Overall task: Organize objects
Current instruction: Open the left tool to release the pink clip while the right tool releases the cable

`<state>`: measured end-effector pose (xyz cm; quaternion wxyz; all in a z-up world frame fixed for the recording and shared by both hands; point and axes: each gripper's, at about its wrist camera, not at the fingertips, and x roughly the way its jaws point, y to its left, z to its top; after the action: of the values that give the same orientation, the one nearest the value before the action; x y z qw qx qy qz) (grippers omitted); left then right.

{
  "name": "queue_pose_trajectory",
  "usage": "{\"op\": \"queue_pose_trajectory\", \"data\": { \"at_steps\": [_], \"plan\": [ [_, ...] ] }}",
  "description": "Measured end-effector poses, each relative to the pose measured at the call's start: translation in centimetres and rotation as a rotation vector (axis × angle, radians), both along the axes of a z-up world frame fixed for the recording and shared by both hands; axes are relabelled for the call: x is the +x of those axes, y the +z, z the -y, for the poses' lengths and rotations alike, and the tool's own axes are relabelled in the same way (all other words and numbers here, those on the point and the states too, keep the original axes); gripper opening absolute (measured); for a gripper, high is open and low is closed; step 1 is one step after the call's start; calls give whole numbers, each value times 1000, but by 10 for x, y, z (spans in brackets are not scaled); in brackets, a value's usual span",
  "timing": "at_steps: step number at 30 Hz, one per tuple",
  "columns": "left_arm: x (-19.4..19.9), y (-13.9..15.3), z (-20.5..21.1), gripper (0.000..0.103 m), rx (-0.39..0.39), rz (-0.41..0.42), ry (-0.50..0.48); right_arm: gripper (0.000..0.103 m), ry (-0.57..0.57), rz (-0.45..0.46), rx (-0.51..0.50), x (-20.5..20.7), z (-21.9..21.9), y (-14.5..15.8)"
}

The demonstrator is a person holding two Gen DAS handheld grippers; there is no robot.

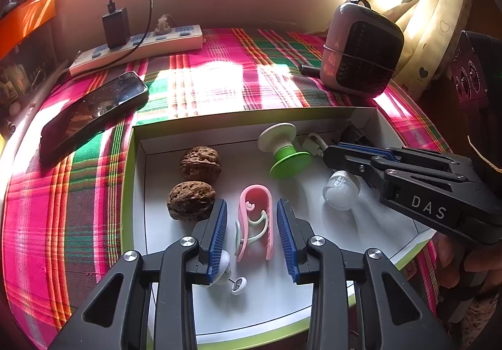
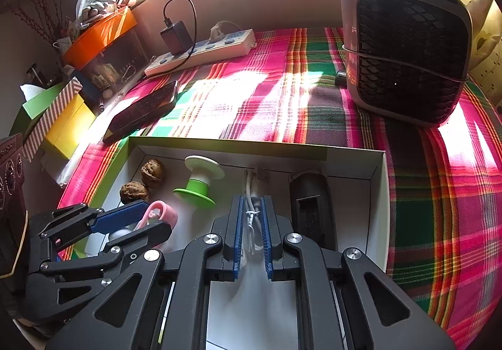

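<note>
The left gripper [image 1: 252, 232] stands with its blue ribbed pads apart, a pink curved plastic clip [image 1: 255, 219] lying on the box floor between them, untouched by either pad. The right gripper [image 2: 251, 235] is clamped on a bundled white cable [image 2: 252, 218]. Both work inside a shallow white cardboard box with a green rim [image 1: 127, 193]. Just left of the clip sit two brown walnuts [image 1: 194, 183]; farther back stands a green and white spool [image 1: 284, 150]. Beyond the box, on the plaid-covered bench [image 1: 219, 80], lie a black phone [image 1: 94, 113] and a white power strip [image 1: 138, 48].
</note>
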<state>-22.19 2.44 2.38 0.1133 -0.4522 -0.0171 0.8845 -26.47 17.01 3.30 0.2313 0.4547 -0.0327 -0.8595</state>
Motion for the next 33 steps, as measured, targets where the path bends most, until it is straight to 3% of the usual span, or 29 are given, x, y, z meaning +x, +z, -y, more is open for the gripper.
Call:
{"op": "queue_pose_trajectory", "data": {
  "at_steps": [33],
  "plan": [
    [48, 24, 3, 31, 12, -63, 3, 12, -13, -71, -7, 50, -3, 25]
  ]
}}
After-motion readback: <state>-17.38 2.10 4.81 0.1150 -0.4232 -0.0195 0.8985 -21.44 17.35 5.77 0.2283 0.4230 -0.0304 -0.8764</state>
